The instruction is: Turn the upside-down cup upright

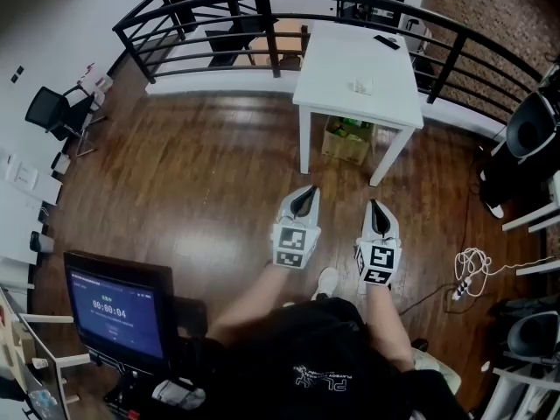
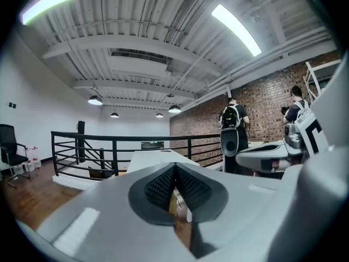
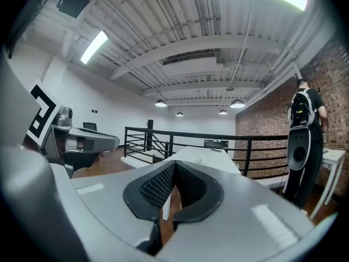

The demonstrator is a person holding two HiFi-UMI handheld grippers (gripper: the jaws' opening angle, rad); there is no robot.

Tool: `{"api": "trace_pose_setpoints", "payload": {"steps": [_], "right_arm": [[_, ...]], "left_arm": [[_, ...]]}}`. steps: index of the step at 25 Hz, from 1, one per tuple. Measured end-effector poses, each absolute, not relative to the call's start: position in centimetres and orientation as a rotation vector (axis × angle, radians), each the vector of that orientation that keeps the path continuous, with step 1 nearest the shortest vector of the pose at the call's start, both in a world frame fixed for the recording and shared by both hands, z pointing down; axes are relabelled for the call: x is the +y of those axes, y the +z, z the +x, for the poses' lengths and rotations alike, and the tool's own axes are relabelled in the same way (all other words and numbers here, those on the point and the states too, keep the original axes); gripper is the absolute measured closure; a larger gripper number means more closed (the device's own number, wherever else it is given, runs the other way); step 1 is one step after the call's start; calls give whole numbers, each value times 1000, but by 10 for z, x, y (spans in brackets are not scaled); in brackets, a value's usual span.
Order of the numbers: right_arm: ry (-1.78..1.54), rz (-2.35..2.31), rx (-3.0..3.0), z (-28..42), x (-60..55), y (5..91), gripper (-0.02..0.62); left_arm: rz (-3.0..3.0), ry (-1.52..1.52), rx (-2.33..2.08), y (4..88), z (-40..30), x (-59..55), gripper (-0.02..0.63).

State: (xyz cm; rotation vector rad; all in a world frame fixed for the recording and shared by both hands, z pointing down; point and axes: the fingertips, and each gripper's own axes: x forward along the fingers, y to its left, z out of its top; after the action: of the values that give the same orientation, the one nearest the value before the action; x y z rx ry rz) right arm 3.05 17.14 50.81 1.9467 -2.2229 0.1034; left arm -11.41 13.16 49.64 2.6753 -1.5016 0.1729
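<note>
Monitor screen (image 1: 116, 311): timer reads 00:00:04. Shirt print (image 1: 328, 379) too small to read.

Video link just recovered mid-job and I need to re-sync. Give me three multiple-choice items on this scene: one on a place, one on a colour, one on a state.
1. Where is the cup?
A. on the table
B. on the floor
C. between a gripper's jaws

2. What colour is the table top?
A. black
B. white
C. red

3. How are the left gripper and right gripper set?
A. both wide apart
B. both closed, empty
C. one closed on the cup

Answers:
1 A: the head view shows the cup on the table, well ahead of both grippers.
2 B: the top and legs are plainly white.
3 B: in each gripper view the pads meet with nothing between them.
</note>
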Motion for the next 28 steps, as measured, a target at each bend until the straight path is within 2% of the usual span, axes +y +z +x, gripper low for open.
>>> {"api": "trace_pose_setpoints", "payload": {"steps": [7, 13, 28], "right_arm": [[110, 1931, -2242, 55, 131, 507, 583], [148, 1933, -2253, 108, 65, 535, 583], [148, 1963, -2269, 127, 56, 500, 583]], "left_arm": [[2656, 184, -1501, 502, -88, 93, 606], [2654, 204, -1502, 526, -32, 29, 606], [2720, 209, -1495, 490, 0, 27, 606]]}}
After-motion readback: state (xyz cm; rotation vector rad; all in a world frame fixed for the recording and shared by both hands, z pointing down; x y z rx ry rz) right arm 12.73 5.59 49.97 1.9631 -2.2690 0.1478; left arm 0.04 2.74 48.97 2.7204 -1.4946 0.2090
